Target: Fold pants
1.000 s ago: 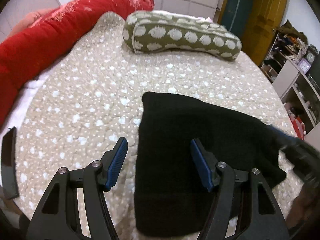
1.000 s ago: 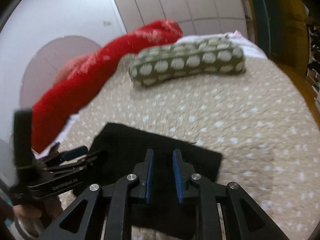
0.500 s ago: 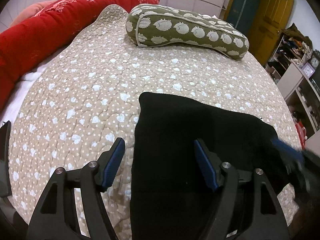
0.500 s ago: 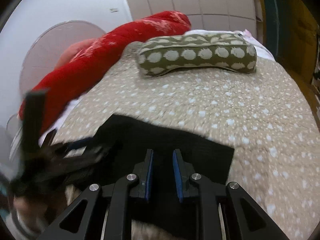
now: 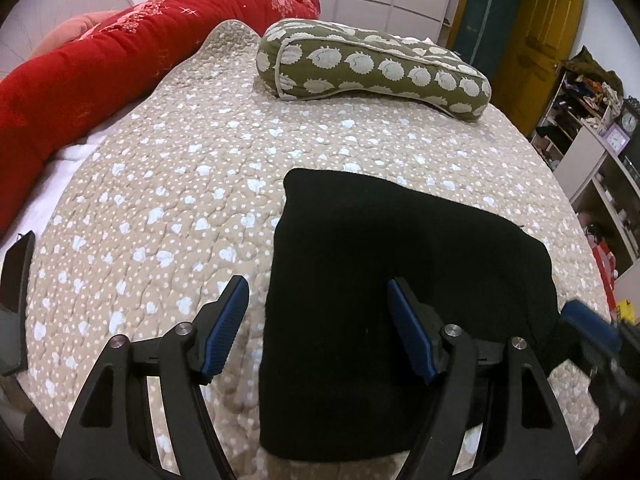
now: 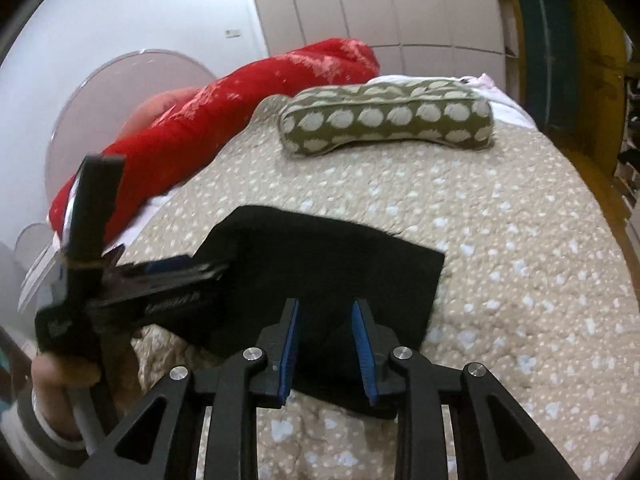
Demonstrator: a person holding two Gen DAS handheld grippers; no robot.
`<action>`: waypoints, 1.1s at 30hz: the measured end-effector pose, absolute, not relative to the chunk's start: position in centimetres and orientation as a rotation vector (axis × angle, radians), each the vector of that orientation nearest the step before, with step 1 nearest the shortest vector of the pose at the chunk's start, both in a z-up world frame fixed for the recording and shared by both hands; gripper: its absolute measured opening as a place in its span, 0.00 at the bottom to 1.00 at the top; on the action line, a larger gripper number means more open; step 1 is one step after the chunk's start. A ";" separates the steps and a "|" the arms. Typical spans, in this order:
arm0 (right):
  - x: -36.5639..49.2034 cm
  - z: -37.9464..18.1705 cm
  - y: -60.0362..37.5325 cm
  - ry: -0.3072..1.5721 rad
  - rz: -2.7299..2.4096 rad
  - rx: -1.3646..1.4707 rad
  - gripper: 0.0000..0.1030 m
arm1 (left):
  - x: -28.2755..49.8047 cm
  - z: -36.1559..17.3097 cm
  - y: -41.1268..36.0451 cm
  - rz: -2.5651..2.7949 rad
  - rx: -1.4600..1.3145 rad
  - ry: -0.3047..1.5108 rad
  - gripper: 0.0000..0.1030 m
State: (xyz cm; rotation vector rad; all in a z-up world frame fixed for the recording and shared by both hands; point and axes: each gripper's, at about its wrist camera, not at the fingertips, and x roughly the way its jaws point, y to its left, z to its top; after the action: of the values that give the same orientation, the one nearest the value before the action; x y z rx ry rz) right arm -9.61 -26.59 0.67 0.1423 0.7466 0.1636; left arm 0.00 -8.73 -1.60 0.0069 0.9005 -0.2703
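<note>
Left gripper (image 5: pixel 316 312) is hanging wide open with nothing between the pads, the left edge of the pants (image 5: pixel 400 280) lying just below and ahead of it. Right gripper (image 6: pixel 325 326) has just been opening; its jaws are standing apart over the near right corner, the pads not pressing on cloth as far as I can tell. Pants are sitting as a compact black rectangle flat on the quilt (image 5: pixel 180 184), so folding is looking finished or nearly so. Possibly remaining: one last fold or smoothing.
</note>
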 end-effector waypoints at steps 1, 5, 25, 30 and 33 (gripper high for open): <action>-9.5 0.7 -26.6 0.748 0.161 0.145 0.25 | -0.3 -1.5 -8.7 -0.265 0.013 0.893 0.70; -9.2 0.7 -26.7 0.755 0.147 0.170 0.25 | -1.3 -0.8 -8.2 -0.250 0.023 0.865 0.70; -8.9 0.6 -26.7 0.776 0.115 0.193 0.33 | -3.7 0.8 -7.6 -0.193 0.057 0.782 0.70; -8.8 0.6 -26.7 0.778 0.116 0.189 0.33 | -4.0 0.7 -7.6 -0.175 0.075 0.768 0.70; -8.7 0.3 -26.7 0.786 0.116 0.191 0.34 | -4.1 0.5 -7.6 -0.169 0.077 0.767 0.70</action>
State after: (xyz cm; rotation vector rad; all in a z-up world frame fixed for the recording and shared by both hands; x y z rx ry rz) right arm -8.73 -26.67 0.34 0.1913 0.7864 0.1158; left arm -4.09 -7.58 0.55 0.0767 0.7672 -0.1686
